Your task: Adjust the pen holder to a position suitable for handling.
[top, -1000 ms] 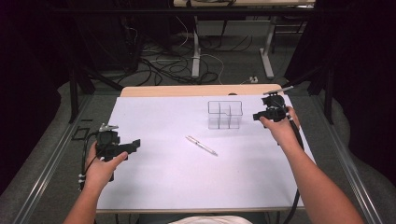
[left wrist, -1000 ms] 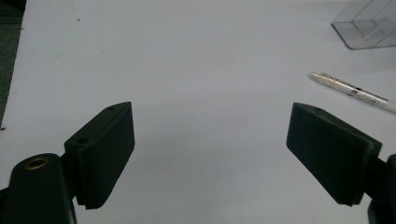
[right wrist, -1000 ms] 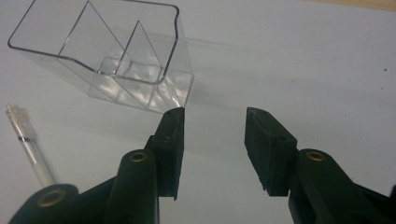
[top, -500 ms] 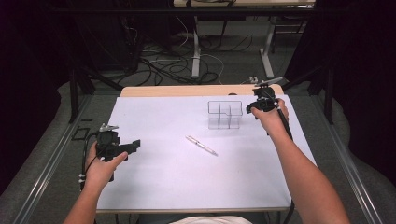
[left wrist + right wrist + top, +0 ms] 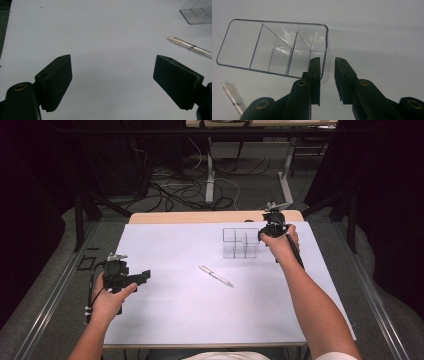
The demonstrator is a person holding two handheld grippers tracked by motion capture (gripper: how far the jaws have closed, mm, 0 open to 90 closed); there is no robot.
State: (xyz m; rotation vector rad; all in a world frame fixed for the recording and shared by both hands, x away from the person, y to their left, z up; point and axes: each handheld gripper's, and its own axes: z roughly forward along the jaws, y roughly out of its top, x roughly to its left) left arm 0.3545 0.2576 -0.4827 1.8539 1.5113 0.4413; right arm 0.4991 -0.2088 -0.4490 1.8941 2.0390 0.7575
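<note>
A clear plastic organizer (image 5: 240,242) with several compartments stands at the back right of the white table sheet (image 5: 200,320). My right gripper (image 5: 262,236) is at its right end. In the right gripper view the end wall of the organizer (image 5: 274,47) stands between the jaws of the right gripper (image 5: 327,61), one jaw inside and one outside. The jaws have just been closing, and a thin gap still shows on each side of the wall. A white pen (image 5: 216,275) lies mid-table. My left gripper (image 5: 142,276) rests at the left, its jaws wide open and empty (image 5: 112,72).
The pen (image 5: 190,46) lies ahead and to the right of the left gripper, and its tip (image 5: 233,98) shows beside the organizer. A wooden table edge (image 5: 200,216) runs along the back, with cables on the floor beyond it.
My right hand has moved left to the organizer's right end. The left hand, the pen and the organizer have stayed put.
</note>
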